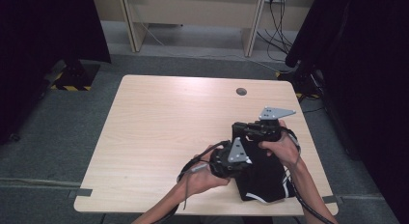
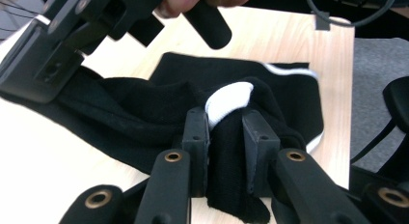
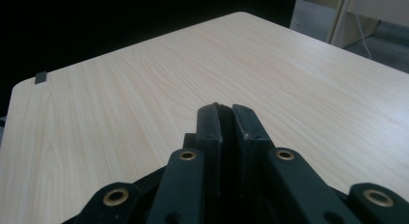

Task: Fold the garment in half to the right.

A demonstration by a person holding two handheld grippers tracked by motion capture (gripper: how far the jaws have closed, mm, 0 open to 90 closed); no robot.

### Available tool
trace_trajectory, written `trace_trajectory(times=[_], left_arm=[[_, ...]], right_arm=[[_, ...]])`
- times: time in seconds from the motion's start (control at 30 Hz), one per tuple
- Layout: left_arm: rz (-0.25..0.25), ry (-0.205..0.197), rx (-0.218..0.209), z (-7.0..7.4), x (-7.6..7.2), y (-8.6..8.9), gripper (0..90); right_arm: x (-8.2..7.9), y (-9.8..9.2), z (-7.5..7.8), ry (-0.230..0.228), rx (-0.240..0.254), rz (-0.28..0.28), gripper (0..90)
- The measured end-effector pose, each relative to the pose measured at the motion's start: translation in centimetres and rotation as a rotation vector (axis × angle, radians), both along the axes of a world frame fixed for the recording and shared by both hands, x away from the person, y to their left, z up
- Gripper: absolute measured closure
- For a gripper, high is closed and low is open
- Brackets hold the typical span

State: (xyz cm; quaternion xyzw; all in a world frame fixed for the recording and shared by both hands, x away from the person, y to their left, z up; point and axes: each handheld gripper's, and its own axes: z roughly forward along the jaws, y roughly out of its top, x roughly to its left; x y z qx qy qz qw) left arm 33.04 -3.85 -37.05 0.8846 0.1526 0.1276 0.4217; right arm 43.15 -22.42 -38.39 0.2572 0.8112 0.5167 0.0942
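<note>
While both claws pinch the black garment point(image 2: 144, 108), it hangs between left claw point(image 2: 225, 132) and right claw point(image 3: 226, 119).

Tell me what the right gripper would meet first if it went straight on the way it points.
Probably nothing soon: beyond the right gripper lies bare table, which it points across rather than down at, though depth is hard to judge.

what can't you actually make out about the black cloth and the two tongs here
- High view: the black garment under the hands; the left tongs and right tongs cover its upper part, so its kind and full shape are unclear.
- Left gripper view: its near end, cut off at the bottom edge.
- Right gripper view: what the closed jaws pinch is a dark sliver, too thin to identify.
</note>
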Motion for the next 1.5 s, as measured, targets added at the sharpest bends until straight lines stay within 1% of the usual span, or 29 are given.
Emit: trace_trajectory(times=[0.03,0.07,0.13,0.17,0.23,0.3,0.37,0.43,0.5,0.53,0.6,0.67,0.73,0.8,0.87,0.93,1.0,1.07,1.1,1.13,1.2,1.23,1.27,1.33,1.37,1.4,1.43,1.47,1.5], left_arm=[[-0.018,0.001,0.016,-0.3,0.1,-1.2,74.4],[-0.026,0.002,0.024,-0.4,0.2,-1.9,74.4],[-0.032,0.007,0.027,-0.8,0.3,-3.1,74.3],[-0.035,0.005,0.036,-1.0,0.4,-3.6,74.2],[-0.039,0.008,0.044,-1.4,0.7,-4.5,74.1],[-0.037,0.019,0.040,-1.9,1.0,-5.3,74.0],[-0.041,0.023,0.050,-2.5,1.2,-6.1,74.0],[-0.046,0.035,0.048,-3.0,1.4,-6.7,73.9],[-0.040,0.046,0.039,-3.6,1.6,-7.2,73.7],[-0.042,0.049,0.043,-3.9,1.7,-7.4,73.5],[-0.047,0.058,0.035,-4.3,1.8,-7.8,72.3],[-0.058,0.066,0.013,-4.5,1.8,-7.8,67.9],[-0.063,0.084,-0.033,-4.2,1.6,-7.4,57.2],[-0.058,0.088,-0.084,-3.5,1.4,-6.6,47.2],[-0.042,0.094,-0.140,-2.8,1.2,-5.4,38.4],[-0.039,0.091,-0.169,-2.3,0.8,-4.2,34.4],[-0.013,0.098,-0.192,-2.4,0.6,-3.0,30.5],[0.015,0.102,-0.180,-3.0,0.4,-1.9,26.5],[0.029,0.109,-0.177,-3.5,0.5,-1.5,26.0],[0.050,0.123,-0.185,-4.0,0.6,-1.1,25.1],[0.100,0.160,-0.170,-5.4,1.1,-0.6,24.2],[0.133,0.170,-0.146,-6.1,1.3,-0.6,23.7],[0.156,0.166,-0.121,-6.8,1.5,-0.7,22.4],[0.177,0.154,-0.074,-8.2,1.6,-1.3,20.9],[0.185,0.154,-0.059,-8.7,1.5,-1.7,19.7],[0.187,0.153,-0.041,-9.3,1.4,-2.1,18.3],[0.181,0.151,-0.016,-9.7,1.2,-2.4,17.2],[0.181,0.146,-0.002,-10.1,1.1,-2.7,16.5],[0.189,0.134,0.010,-10.5,1.0,-2.9,16.3]], right_arm=[[0.0,-0.4,-0.1,0.000,-0.001,-0.006,82.3],[-0.1,-1.0,-0.3,0.002,0.001,-0.012,82.2],[-0.3,-1.9,-0.5,0.008,-0.001,-0.021,81.9],[-0.3,-2.3,-0.7,0.009,-0.005,-0.029,81.7],[-0.3,-3.1,-0.9,0.007,-0.021,-0.047,81.3],[-0.3,-3.9,-1.2,0.010,-0.029,-0.065,81.0],[-0.3,-4.6,-1.5,0.008,-0.045,-0.088,80.6],[-0.4,-5.3,-1.9,0.013,-0.046,-0.103,79.9],[-0.4,-5.9,-2.4,0.025,-0.065,-0.116,77.6],[-0.3,-6.0,-2.7,0.031,-0.075,-0.124,76.0],[-0.2,-6.3,-3.1,0.040,-0.091,-0.135,71.1],[-0.1,-6.5,-3.3,0.048,-0.104,-0.167,61.0],[-0.1,-6.5,-3.3,0.057,-0.116,-0.192,53.0],[-0.1,-6.6,-3.0,0.049,-0.117,-0.215,47.9],[-0.1,-6.8,-2.5,0.047,-0.120,-0.238,42.6],[-0.1,-7.0,-2.0,0.046,-0.123,-0.260,40.1],[-0.1,-7.3,-1.6,0.036,-0.130,-0.282,38.6],[-0.1,-7.5,-1.4,0.039,-0.150,-0.297,38.2],[-0.1,-7.5,-1.4,0.036,-0.166,-0.309,38.2],[-0.1,-7.5,-1.5,0.033,-0.185,-0.315,38.1],[0.0,-7.5,-1.9,0.063,-0.214,-0.325,38.2],[0.1,-7.5,-2.2,0.078,-0.234,-0.326,38.2],[0.2,-7.4,-2.4,0.087,-0.256,-0.329,38.2],[0.4,-7.2,-2.9,0.117,-0.282,-0.351,38.3],[0.5,-7.2,-3.2,0.133,-0.297,-0.359,39.7],[0.6,-7.1,-3.5,0.146,-0.323,-0.368,43.3],[0.7,-7.1,-3.7,0.150,-0.352,-0.372,50.9],[0.7,-7.1,-3.9,0.150,-0.367,-0.362,61.9],[0.7,-7.2,-4.1,0.140,-0.383,-0.340,68.6]])
